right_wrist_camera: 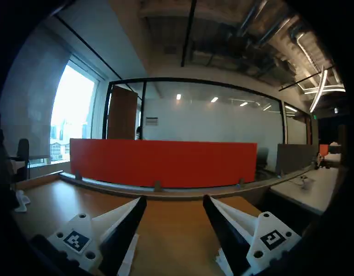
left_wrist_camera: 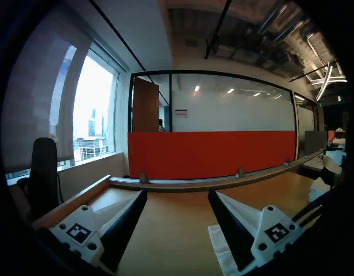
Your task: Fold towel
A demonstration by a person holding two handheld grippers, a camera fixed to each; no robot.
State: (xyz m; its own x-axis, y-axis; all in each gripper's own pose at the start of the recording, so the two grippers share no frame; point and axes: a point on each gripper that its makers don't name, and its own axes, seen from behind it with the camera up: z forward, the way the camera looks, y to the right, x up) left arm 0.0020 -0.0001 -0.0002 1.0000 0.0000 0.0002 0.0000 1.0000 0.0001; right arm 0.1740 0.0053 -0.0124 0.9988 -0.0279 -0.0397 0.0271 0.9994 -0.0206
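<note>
Left hand-held gripper (left_wrist_camera: 177, 193): wide apart, empty, thin white cloth towel (left_wrist_camera: 218, 244) low to its right. Right gripper (right_wrist_camera: 173, 198): equally wide, directly above it, nearer.

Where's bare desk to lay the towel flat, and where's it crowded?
Bare desk runs from the open left gripper to the orange partition, likewise ahead of the right gripper. Crowded: the towel beside the left gripper, white items at the desk's right end, a small white object at left in the right gripper view.
</note>
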